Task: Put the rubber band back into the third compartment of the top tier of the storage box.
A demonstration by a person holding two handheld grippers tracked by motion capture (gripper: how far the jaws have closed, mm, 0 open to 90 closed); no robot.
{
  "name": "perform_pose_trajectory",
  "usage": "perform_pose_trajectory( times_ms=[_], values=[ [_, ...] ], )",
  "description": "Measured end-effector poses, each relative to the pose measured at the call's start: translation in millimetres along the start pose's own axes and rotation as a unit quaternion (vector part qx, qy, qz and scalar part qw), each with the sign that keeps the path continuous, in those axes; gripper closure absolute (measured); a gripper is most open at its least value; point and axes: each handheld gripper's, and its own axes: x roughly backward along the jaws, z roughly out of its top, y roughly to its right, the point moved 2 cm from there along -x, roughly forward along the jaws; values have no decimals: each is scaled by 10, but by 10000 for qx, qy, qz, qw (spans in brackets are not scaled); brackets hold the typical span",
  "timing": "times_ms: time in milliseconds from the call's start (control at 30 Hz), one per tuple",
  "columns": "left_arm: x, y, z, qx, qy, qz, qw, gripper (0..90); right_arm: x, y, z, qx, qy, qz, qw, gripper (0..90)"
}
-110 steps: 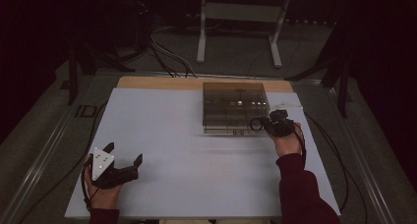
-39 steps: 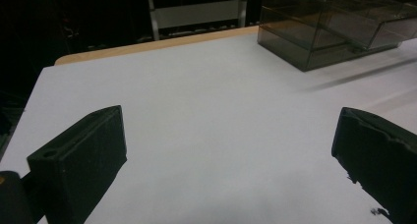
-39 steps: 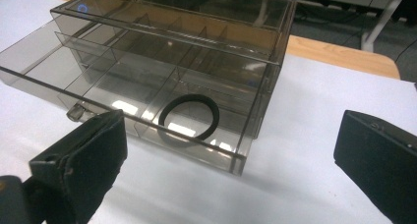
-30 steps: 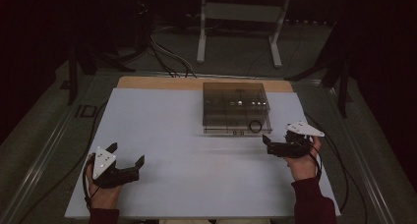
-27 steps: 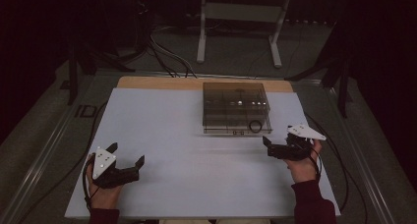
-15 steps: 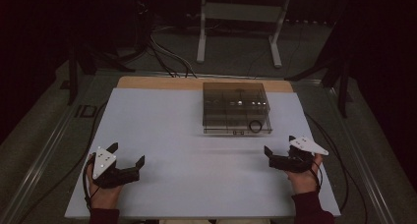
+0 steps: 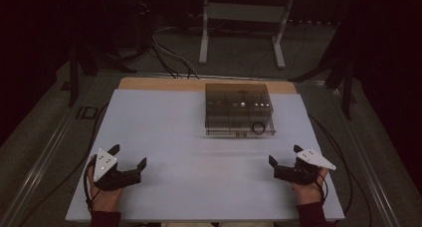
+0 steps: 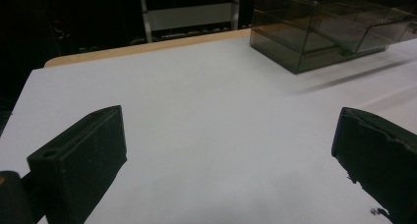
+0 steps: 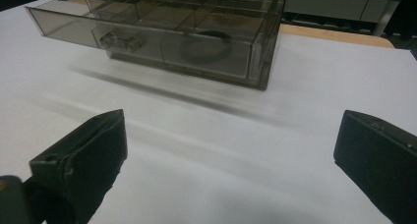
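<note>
Smoky plastic drawer box [image 7: 239, 109] with black ring [image 7: 258, 128] inside, near surface [image 7: 169, 127] far edge; left tongs [image 7: 128, 159] and right tongs [image 7: 284, 155] near front corners, jaws apart, empty.

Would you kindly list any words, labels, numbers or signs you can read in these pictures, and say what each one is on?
"ID": dark marking on the grey surface just left of the white table top, far-left side; possibly part of a longer mark.
Smoked clear drawer box: no readable label.
Left gripper and right gripper: their grey plates carry small dots, no text.
</note>
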Motion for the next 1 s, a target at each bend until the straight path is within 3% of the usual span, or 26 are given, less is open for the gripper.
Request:
perform_pose_trajectory(
  times_ms=[333,567,1000],
  values=[
    [5,-16,-6,35,37,-5,10000,9,138,31,-97,-78,198,-46,9998,2],
    [11,-38,-20,94,41,5,9999,9,159,41,-119,-93,186,-41,9998,2],
    [-26,-90,-74,206,-63,46,9998,9,40,99,-201,-218,-305,-65,9993,1]
  ],
)
